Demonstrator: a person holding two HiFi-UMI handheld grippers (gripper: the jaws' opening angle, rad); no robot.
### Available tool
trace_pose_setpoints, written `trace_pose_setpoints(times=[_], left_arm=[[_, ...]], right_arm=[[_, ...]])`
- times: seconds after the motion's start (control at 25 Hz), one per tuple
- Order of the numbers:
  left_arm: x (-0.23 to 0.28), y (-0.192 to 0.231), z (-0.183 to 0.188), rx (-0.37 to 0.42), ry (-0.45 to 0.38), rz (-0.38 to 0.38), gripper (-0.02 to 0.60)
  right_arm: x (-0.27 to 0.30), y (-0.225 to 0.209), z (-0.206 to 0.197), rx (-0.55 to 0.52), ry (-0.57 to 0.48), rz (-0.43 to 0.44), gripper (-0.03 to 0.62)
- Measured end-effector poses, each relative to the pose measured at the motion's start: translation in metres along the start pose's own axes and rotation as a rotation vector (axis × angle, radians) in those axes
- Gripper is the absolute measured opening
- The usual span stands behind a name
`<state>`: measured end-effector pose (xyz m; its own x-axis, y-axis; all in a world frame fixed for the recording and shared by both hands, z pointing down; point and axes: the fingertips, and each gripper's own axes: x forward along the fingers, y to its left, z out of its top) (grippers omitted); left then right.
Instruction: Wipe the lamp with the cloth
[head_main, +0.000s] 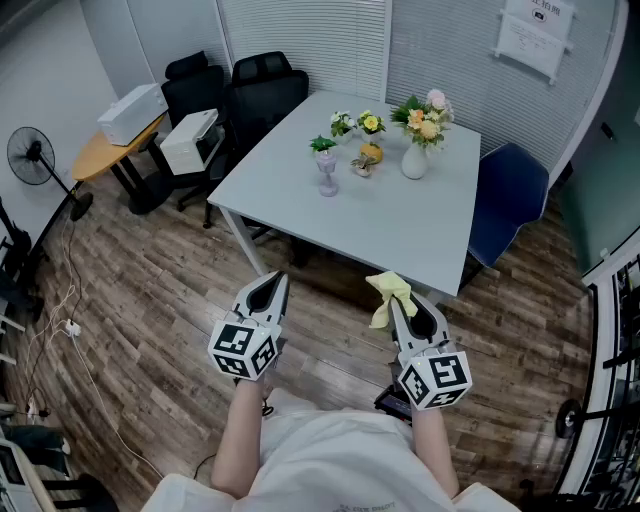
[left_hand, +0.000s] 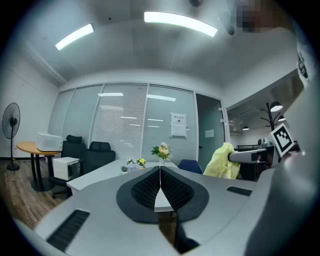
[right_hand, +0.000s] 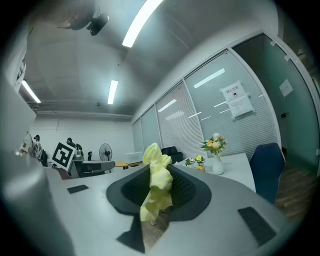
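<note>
A yellow cloth (head_main: 389, 296) hangs bunched from my right gripper (head_main: 396, 302), which is shut on it; in the right gripper view the cloth (right_hand: 156, 181) fills the gap between the jaws of that gripper (right_hand: 158, 166). My left gripper (head_main: 274, 287) is shut and holds nothing, its pads pressed together (left_hand: 160, 169). Both are held level above the wood floor, just short of the near edge of the white table (head_main: 400, 235). Small things stand at the table's far side, among them a small orange piece (head_main: 369, 157); I cannot tell which is the lamp.
On the table stand a white vase of flowers (head_main: 416, 158), a glass with a green sprig (head_main: 327, 176) and small flower pots (head_main: 357, 124). Black chairs (head_main: 262, 95) and white printers (head_main: 190, 140) are at the left, a blue chair (head_main: 510, 195) at the right, a fan (head_main: 35, 160) far left.
</note>
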<state>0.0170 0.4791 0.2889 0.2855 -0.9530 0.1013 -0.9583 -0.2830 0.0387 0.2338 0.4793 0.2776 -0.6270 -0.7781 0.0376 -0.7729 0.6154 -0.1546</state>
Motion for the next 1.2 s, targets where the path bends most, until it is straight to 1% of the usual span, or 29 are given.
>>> trace_pose_setpoints(times=[0.2,0.32,0.4,0.44,0.48,0.52,0.6,0.68,0.92,1.08,1.2], left_arm=[[-0.001,-0.013,0.001,0.005,-0.002,0.006,0.003],[-0.002,-0.013,0.002,0.008,-0.004,0.016,0.003],[-0.003,-0.01,0.002,-0.016,-0.01,0.008,0.005],[-0.001,-0.01,-0.002,-0.036,-0.003,-0.014,0.005],[0.002,-0.01,-0.007,-0.054,0.013,-0.04,0.113],[0.006,-0.01,-0.014,-0.063,0.031,-0.059,0.275],[0.013,-0.007,-0.024,-0.051,0.055,-0.066,0.306],[0.019,-0.002,-0.031,-0.047,0.067,-0.063,0.319],[0.052,0.022,-0.051,-0.089,0.1,-0.069,0.328],[0.094,0.049,-0.064,-0.111,0.119,-0.075,0.328],[0.134,0.079,-0.076,-0.121,0.14,-0.087,0.328]], right_arm=[[-0.008,-0.01,0.001,0.005,-0.009,0.007,0.1],[-0.006,-0.01,0.001,0.011,-0.01,0.018,0.1],[-0.003,-0.009,0.0,0.021,-0.008,0.032,0.1],[-0.001,-0.009,-0.002,0.034,-0.005,0.038,0.1],[0.002,-0.01,-0.004,0.051,-0.002,0.043,0.101],[0.004,-0.012,-0.006,0.068,0.002,0.045,0.101],[0.01,-0.017,-0.008,0.095,0.01,0.053,0.101],[0.017,-0.022,-0.008,0.106,0.015,0.067,0.101],[0.055,-0.033,-0.015,0.089,0.061,0.083,0.1],[0.1,-0.05,-0.024,0.087,0.095,0.081,0.098],[0.146,-0.065,-0.03,0.086,0.118,0.076,0.098]])
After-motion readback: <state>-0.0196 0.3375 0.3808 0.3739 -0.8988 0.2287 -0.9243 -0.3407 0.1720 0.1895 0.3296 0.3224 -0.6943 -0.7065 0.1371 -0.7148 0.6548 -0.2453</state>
